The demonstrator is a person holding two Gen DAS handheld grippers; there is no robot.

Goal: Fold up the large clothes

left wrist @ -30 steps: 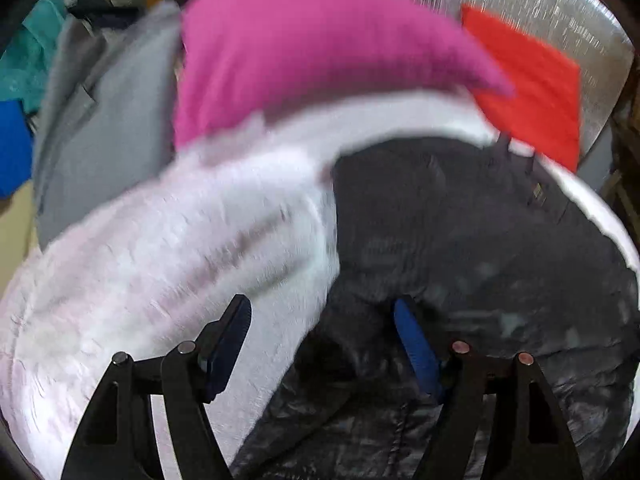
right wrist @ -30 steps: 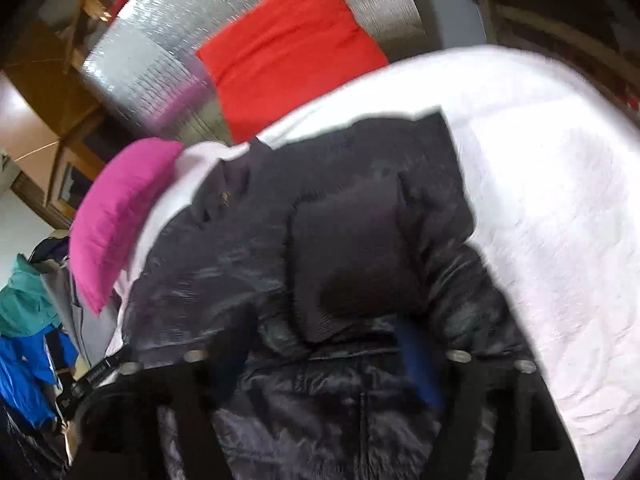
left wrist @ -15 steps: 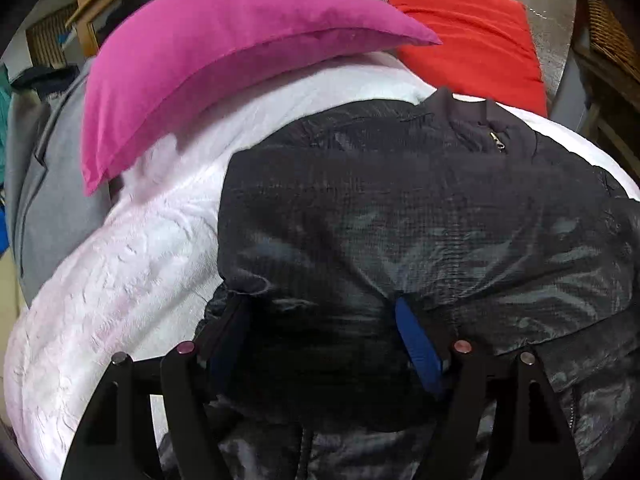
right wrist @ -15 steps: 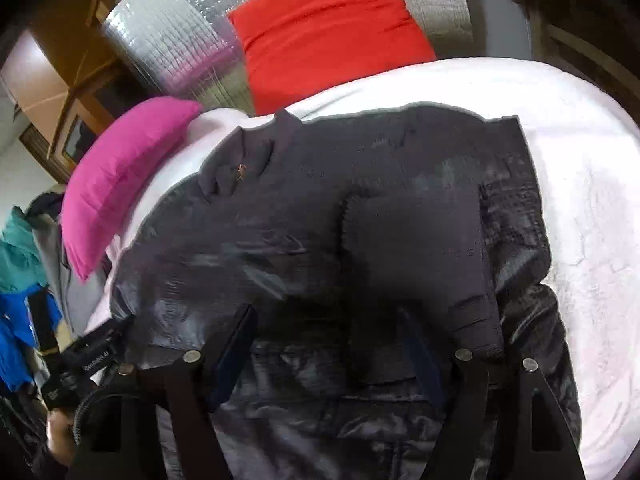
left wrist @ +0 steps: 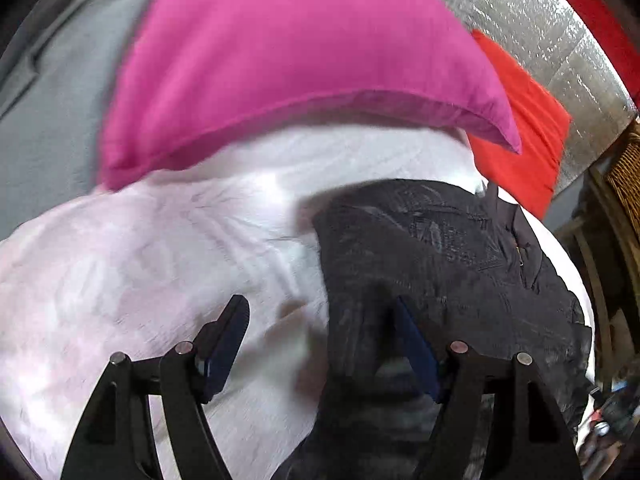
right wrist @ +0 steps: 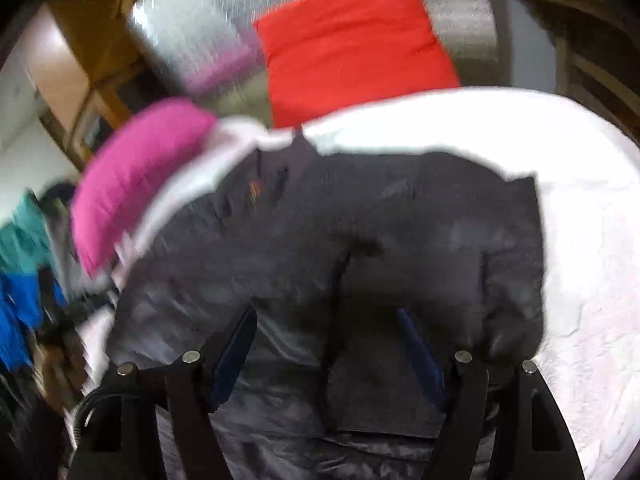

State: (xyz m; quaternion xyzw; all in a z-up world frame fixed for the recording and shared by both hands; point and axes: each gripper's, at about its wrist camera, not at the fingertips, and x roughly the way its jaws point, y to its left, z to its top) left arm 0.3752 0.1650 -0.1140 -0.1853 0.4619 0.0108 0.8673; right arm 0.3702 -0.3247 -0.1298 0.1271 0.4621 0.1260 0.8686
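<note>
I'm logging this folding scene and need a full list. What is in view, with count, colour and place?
Jacket: one, black, spread on the bed cover.
Bed cover: one, white, under the jacket.
Pink pillow: one, magenta, at the cover's far edge.
Red cushion: one, red, against the silver panel.
Silver panel: one, silver, behind the cushion.
Grey garment: one, grey, left of the pink pillow.
Blue and teal clothes: blurred, beside the bed.
Left gripper: one, black with blue fingers, open at the jacket's edge.
Right gripper: one, same colours, open over the jacket.
</note>
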